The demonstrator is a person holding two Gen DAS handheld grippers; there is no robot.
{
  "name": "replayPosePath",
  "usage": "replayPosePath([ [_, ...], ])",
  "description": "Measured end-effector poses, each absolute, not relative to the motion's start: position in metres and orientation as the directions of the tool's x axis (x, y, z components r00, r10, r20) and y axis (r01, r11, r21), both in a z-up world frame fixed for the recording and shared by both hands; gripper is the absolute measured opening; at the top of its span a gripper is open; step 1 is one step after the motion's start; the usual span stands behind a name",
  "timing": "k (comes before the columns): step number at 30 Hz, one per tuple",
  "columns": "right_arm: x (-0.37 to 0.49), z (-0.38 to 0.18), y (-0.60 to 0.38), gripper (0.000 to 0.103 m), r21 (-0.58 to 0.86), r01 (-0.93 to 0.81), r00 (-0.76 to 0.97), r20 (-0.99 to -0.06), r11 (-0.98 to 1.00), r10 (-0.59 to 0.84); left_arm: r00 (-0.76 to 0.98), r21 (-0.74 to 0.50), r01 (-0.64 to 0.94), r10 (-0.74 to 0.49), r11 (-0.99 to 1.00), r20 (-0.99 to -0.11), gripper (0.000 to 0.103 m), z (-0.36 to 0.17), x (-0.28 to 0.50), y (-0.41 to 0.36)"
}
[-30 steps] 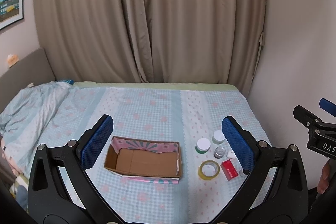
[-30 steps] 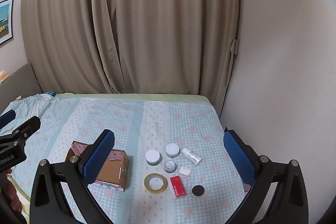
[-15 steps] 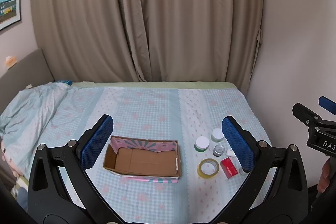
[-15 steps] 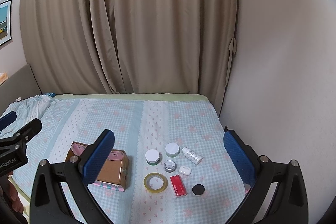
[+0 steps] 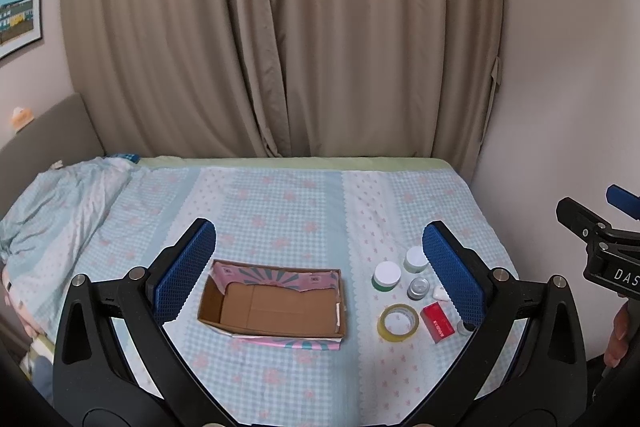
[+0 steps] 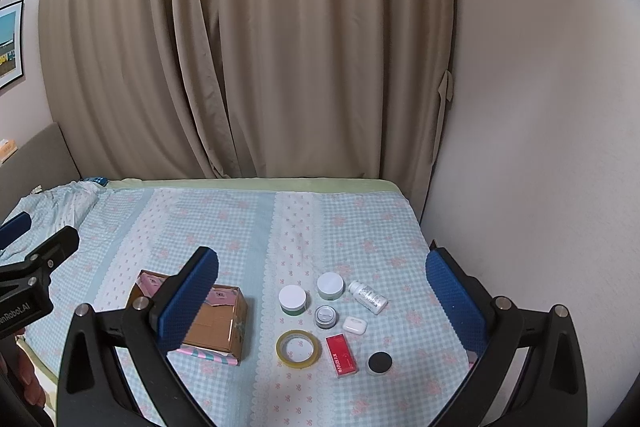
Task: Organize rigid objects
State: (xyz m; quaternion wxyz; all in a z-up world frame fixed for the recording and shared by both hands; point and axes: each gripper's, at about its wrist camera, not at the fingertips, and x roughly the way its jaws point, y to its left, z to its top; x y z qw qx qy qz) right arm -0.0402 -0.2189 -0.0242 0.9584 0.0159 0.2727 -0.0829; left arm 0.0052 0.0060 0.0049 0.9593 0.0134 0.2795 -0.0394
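Left gripper [image 5: 319,259] spread wide, holding nothing, above the cardboard box [image 5: 274,303] | right gripper [image 6: 322,285] likewise agape over the jars [image 6: 293,299], tape roll [image 6: 298,348] and red box [image 6: 341,354] | both have lifted slightly back since earlier | checked bedsheet [image 6: 240,223], beige curtains [image 6: 248,47] behind.

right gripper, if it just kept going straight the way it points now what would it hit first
Probably the bedsheet, just beyond the cluster of small things; the nearest of these are the two white-lidded jars. The right gripper has its jaws wide open and holds nothing. Depth is hard to judge through the fisheye.
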Motion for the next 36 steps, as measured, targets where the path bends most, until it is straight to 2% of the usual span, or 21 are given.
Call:
replayPosePath([
  [29,-0.041,-0.028,-0.218,0.103,-0.016,0.162,0.836,-0.529,0.987,-0.146,0.836,-0.006,0.098,-0.086,0.995,-0.542,0.103,0.003,0.009,0.007],
  [36,-0.037,-0.026,-0.223,0.103,-0.017,0.166,0.821,-0.552,0.986,-0.148,0.796,-0.002,0.139,-0.113,0.99,-0.595,0.103,-0.008,0.026,-0.002],
])
